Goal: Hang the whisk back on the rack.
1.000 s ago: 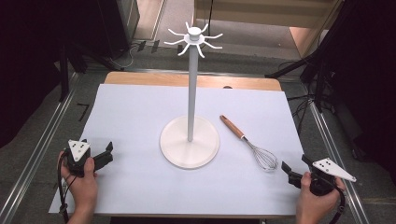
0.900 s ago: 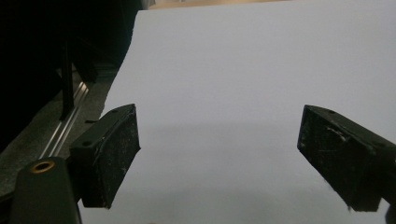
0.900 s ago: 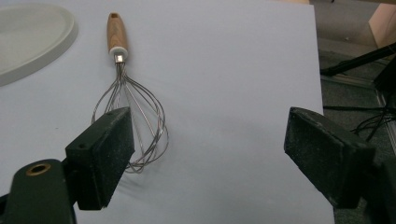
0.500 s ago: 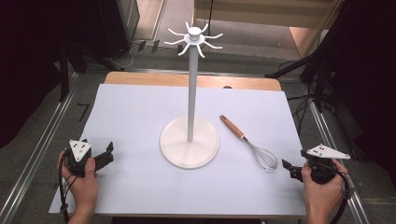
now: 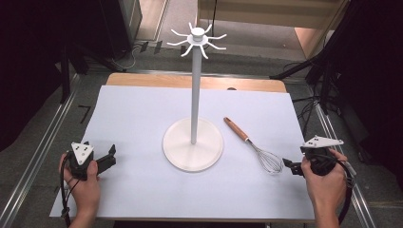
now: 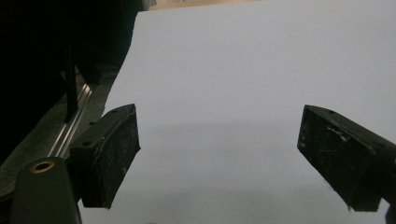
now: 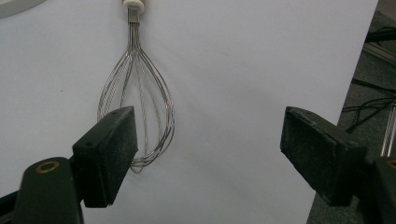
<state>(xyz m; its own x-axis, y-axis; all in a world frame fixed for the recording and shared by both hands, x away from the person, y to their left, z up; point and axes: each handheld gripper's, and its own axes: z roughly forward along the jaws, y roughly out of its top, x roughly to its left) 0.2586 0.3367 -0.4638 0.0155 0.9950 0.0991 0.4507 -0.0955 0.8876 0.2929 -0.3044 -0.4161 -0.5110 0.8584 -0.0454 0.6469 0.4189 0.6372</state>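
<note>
Whisk [image 5: 254, 146] with a wooden handle and wire balloon, lying flat on the white sheet of the worktop [image 5: 142, 118] at centre right of the high view, handle toward the upper left, wire head toward the lower right. It lies just beside, but apart from, the round base of the white hook stand [image 5: 193, 142], whose post rises at mid-frame to a ring of bare hooks at the top. In the right gripper view the wire loops [image 7: 137, 107] occupy the centre left, partly behind the near jaw and not between the two. Right gripper [image 5: 291, 167], at lower right of the high view, points at the wire head from near by; its jaws are spread wide, having narrowed a little just now, and they grasp nothing. Left gripper [image 5: 110, 159], at lower left, rests well apart from the whisk; its jaws [image 6: 219, 158] are likewise released, with bare sheet between them. Judged from this arrangement, the work is at its start: the whisk is ungrasped and every hook is free. Reaching, grasping, lifting and, presumably, hanging all remain.
</note>
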